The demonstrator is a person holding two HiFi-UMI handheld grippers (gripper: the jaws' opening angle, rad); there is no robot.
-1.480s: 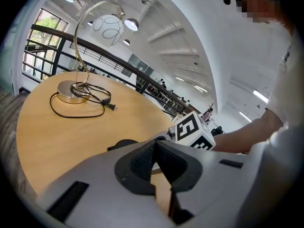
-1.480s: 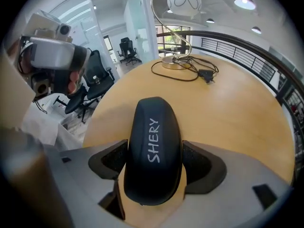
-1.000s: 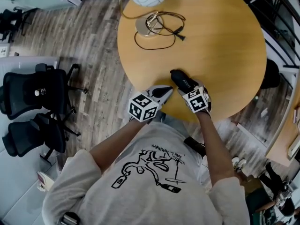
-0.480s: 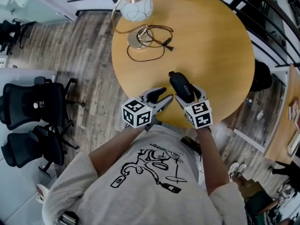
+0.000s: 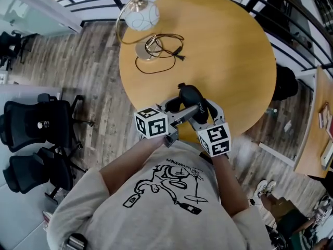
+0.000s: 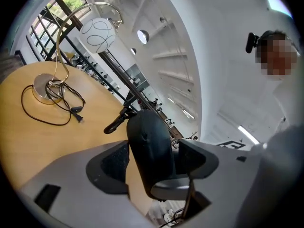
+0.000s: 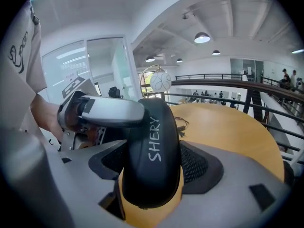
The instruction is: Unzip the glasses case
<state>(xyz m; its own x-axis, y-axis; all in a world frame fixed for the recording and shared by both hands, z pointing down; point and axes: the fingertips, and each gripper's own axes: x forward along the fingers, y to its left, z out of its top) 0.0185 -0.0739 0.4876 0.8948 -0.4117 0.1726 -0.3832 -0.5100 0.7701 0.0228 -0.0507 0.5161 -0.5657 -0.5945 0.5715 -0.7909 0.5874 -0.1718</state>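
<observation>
**Glasses case clamped in right gripper, left gripper open around its far end**

1. Round wooden table: fills the upper half of the head view. The person in a grey printed shirt stands at its near edge. Two black office chairs stand on the plank floor, well apart to the left.

2. Globe lamp: stands at the far left edge of the table. Its black cable lies in loose loops around the base.

3. Right gripper: both pads press on the long sides of the black glasses case. In the right gripper view the case fills the gap between the jaws, lengthwise along them, white lettering facing the camera.

4. Left gripper: comes in from the left, and its jaws have just been opening. They now stand wide. In the left gripper view the rounded end of the case stands upright between the jaws, with bare table showing between the left pad and the case.

5. Case location: over the near edge of the table, between both grippers.
</observation>
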